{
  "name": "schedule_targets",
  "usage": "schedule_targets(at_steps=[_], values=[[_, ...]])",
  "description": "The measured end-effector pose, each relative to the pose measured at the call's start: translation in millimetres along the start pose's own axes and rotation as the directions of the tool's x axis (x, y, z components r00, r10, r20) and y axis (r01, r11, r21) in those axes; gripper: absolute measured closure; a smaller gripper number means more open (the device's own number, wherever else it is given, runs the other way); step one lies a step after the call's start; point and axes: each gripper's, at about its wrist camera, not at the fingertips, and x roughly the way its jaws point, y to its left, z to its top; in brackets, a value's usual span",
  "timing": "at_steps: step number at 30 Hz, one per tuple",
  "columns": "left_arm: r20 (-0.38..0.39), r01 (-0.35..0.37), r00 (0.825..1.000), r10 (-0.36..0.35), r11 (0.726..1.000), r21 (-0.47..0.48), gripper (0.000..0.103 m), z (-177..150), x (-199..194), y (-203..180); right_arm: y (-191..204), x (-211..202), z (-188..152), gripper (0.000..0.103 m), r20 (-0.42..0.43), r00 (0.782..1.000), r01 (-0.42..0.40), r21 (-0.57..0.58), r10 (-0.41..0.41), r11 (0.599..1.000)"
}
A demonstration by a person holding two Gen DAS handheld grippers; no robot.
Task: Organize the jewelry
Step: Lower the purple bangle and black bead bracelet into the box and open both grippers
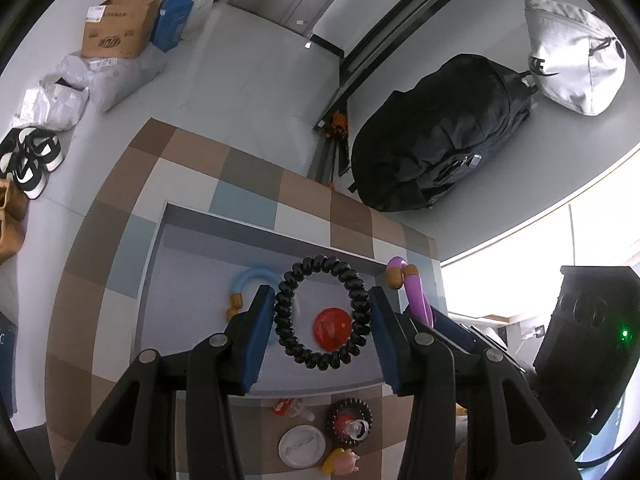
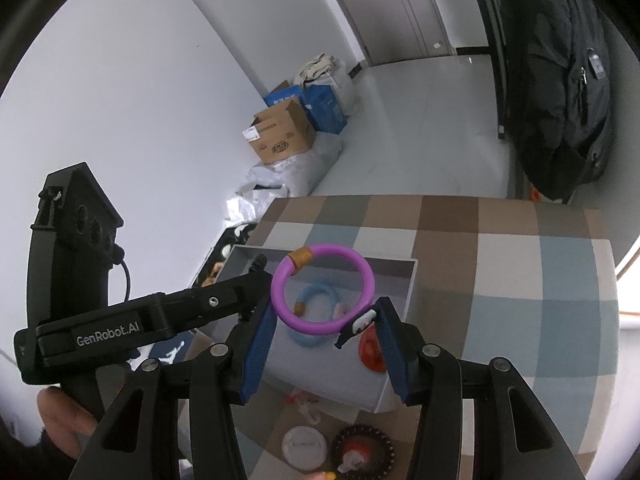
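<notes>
My left gripper [image 1: 322, 316] is shut on a black coiled bracelet [image 1: 354, 280], held above the grey box [image 1: 168, 240]. My right gripper [image 2: 324, 318] is shut on a purple bangle [image 2: 362, 270] with a tan joint, also over the box [image 2: 412, 280]; the bangle shows in the left wrist view [image 1: 416, 296]. In the box lie a light blue bangle [image 1: 250, 278], also in the right wrist view [image 2: 308, 340], and a red disc [image 1: 332, 328], also in the right wrist view [image 2: 370, 350].
The box sits on a checkered cloth [image 1: 248, 184]. In front of it lie a white round lid [image 1: 302, 446], a dark beaded ring [image 1: 348, 420], a small pink figure [image 1: 344, 460] and a red clip [image 1: 286, 406]. A black bag [image 1: 440, 136] and cardboard boxes [image 1: 120, 26] are on the floor.
</notes>
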Motion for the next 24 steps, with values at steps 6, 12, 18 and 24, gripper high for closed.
schedule_targets(at_steps=[6, 12, 18, 24], values=[[-0.015, 0.003, 1.000, -0.003, 1.000, -0.011, 0.061, 2.1, 4.7, -0.4, 0.3, 0.4, 1.3, 0.052, 0.004, 1.000, -0.013, 0.001, 0.013, 1.000], [-0.024, 0.026, 0.999, -0.027, 0.999, -0.048, 0.040, 4.7, 6.1, 2.4, -2.7, -6.1, 2.4, 0.034, 0.038, 0.999, -0.001, 0.005, 0.000, 1.000], [0.017, 0.072, 0.997, -0.071, 0.995, -0.066, 0.021, 5.2, -7.4, 2.7, -11.4, -22.9, 4.1, 0.017, 0.092, 0.996, -0.021, 0.039, 0.018, 0.999], [0.026, 0.053, 0.998, -0.051, 0.996, -0.076, 0.021, 2.7, -15.4, 6.8, -17.2, -31.0, -2.6, 0.017, 0.090, 0.996, 0.007, 0.037, -0.010, 0.999]])
